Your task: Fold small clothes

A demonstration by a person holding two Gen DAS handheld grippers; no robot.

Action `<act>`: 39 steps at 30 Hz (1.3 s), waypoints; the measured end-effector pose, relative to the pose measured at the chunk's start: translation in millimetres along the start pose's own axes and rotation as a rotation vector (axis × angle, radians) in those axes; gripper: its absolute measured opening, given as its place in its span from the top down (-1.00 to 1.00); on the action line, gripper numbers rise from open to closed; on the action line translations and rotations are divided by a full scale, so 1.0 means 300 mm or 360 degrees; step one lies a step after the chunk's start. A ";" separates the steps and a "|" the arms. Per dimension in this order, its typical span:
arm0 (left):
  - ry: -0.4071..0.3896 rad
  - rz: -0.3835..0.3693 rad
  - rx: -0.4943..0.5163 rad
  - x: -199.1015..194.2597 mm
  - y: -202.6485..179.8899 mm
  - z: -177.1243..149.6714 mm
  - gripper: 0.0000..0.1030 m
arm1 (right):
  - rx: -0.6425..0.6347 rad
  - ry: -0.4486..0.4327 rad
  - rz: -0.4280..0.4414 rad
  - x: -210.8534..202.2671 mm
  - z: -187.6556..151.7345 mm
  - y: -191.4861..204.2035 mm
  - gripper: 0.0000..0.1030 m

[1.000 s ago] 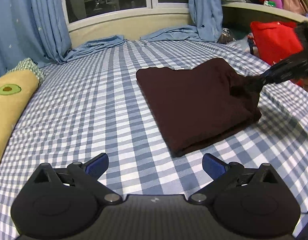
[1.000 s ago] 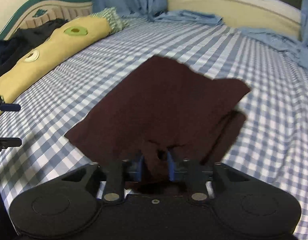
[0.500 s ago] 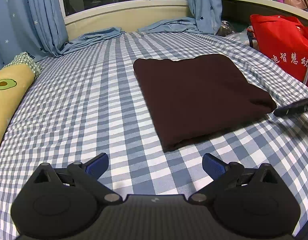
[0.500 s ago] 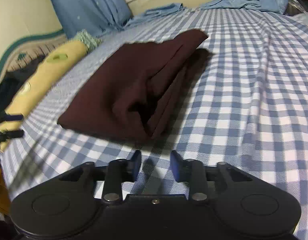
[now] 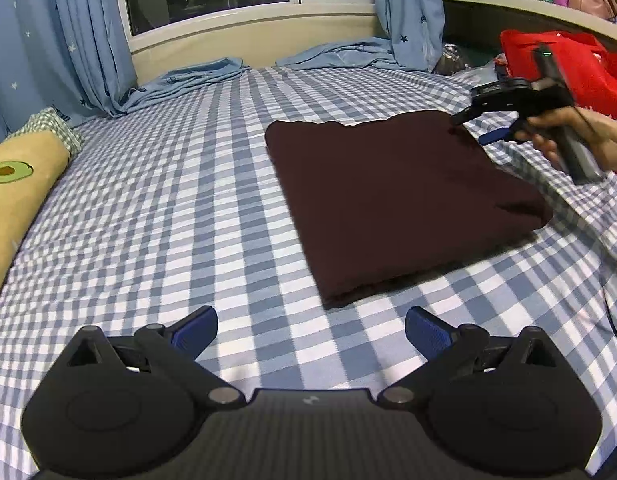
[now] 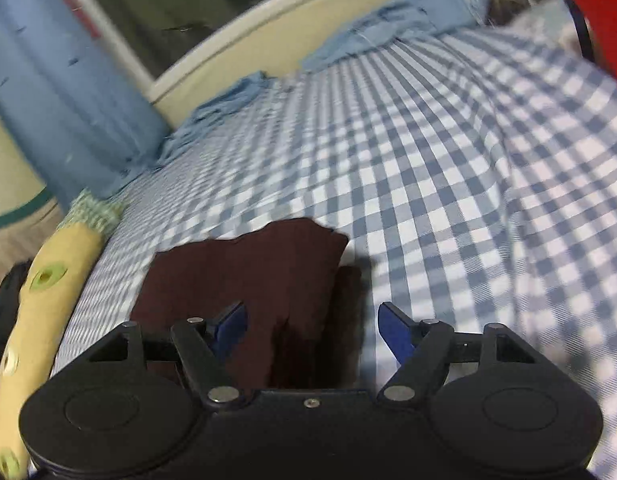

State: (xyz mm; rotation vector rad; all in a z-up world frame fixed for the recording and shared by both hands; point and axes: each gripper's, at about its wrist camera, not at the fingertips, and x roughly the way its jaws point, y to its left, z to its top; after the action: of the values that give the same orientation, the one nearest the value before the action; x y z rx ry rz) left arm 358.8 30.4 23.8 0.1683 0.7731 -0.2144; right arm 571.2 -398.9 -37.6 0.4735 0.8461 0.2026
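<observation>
Garment (image 5: pixel 400 204), dark brown, lies folded flat on the checked sheet (image 5: pixel 168 208), right of centre in the left wrist view. A second ago its right edge was pinched by the right gripper (image 6: pixel 312 320); that edge is now let go, and the jaws have just been opening, with cloth below them but none pressed. Right gripper is seen beside the far right corner, held by a hand (image 5: pixel 568 136). Left gripper (image 5: pixel 310 328) is spread, empty, short of the near edge. Fold judged laid; smoothing or another fold may follow.
</observation>
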 end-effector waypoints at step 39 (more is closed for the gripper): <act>-0.0086 -0.0085 -0.0038 -0.088 -0.062 -0.009 -0.98 | -0.0146 0.0047 0.0488 -0.328 -0.405 -0.031 0.72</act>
State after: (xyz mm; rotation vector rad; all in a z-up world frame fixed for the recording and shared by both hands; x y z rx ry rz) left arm 334.0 16.6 39.1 0.1186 0.7269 -0.2593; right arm 414.9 -403.2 -45.0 0.5140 0.7866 0.5293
